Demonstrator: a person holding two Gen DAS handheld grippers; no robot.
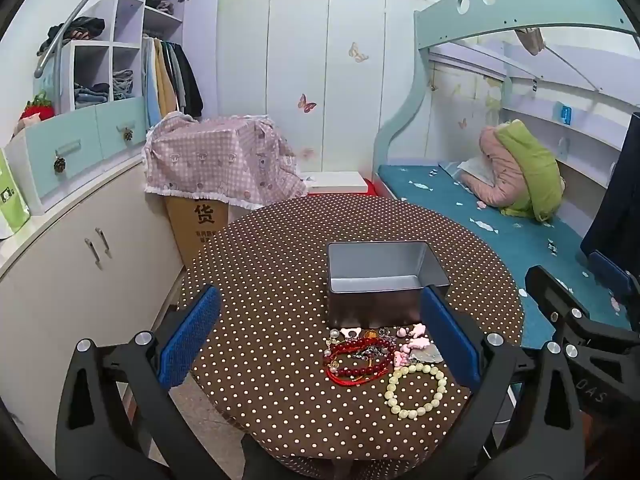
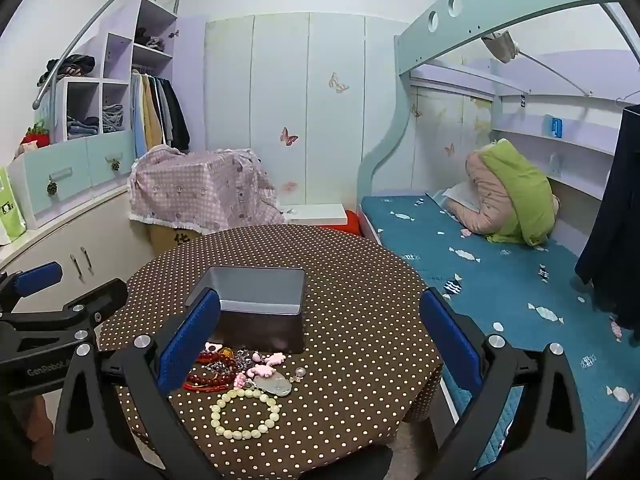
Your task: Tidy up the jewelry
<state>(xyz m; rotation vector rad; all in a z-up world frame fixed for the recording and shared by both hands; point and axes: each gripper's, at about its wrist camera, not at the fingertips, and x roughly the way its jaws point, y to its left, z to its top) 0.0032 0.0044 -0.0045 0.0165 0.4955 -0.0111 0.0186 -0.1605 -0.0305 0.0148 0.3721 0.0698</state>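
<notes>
An open grey metal tin stands on the round brown polka-dot table. Just in front of it lies a heap of jewelry: a cream bead bracelet, a dark red bead bracelet with a red cord, pink charms and a pale pendant. My left gripper hovers open above the near table edge, the heap between its blue fingers. My right gripper is open too, with the heap near its left finger. Neither holds anything.
The other gripper shows at each view's edge. A cloth-covered cardboard box stands behind the table, white cabinets to the left, and a bed with a teal cover to the right.
</notes>
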